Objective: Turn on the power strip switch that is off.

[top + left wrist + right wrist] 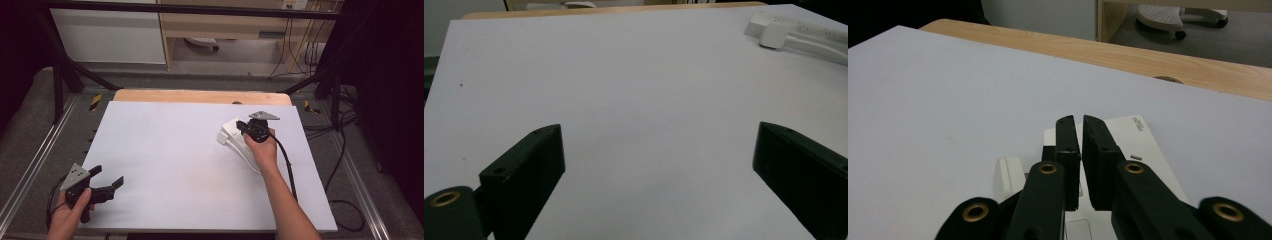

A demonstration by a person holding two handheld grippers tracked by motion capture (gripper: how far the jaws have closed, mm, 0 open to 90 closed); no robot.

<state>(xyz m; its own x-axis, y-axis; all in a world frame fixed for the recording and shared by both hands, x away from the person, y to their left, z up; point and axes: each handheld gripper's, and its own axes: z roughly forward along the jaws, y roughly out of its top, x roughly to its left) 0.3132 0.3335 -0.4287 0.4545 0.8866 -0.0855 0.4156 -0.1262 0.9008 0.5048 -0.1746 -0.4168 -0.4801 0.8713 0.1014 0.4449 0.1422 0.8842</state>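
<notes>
The right gripper (243, 126) hangs directly over a white power strip (1148, 150), its jaws pressed almost together with only a thin slit between them and nothing caught in it; the strip's flat top lies just beneath and ahead of the tips, and a white plug (1007, 176) sits just off the left jaw in the right gripper view. From the left gripper (109, 181), whose jaws stand spread wide over bare white table (634, 90), the same strip (804, 32) lies well away, far ahead and off toward the right jaw, with the plug (774, 36) resting against its near side. The work in hand looks like getting hold of the plug or the strip with the right gripper, and closed jaws cannot do that: they would need to part first, wide enough to straddle the plug's body. It seems best to shift the tips toward the plug, settle one jaw on each flat side, and come down squarely (a tilted approach would likely skid off the smooth plastic). Whether the plug is seated in a socket or merely lying beside the strip I cannot tell. If it is seated, the left gripper would do well to come across and pin the strip's body before any pull.
</notes>
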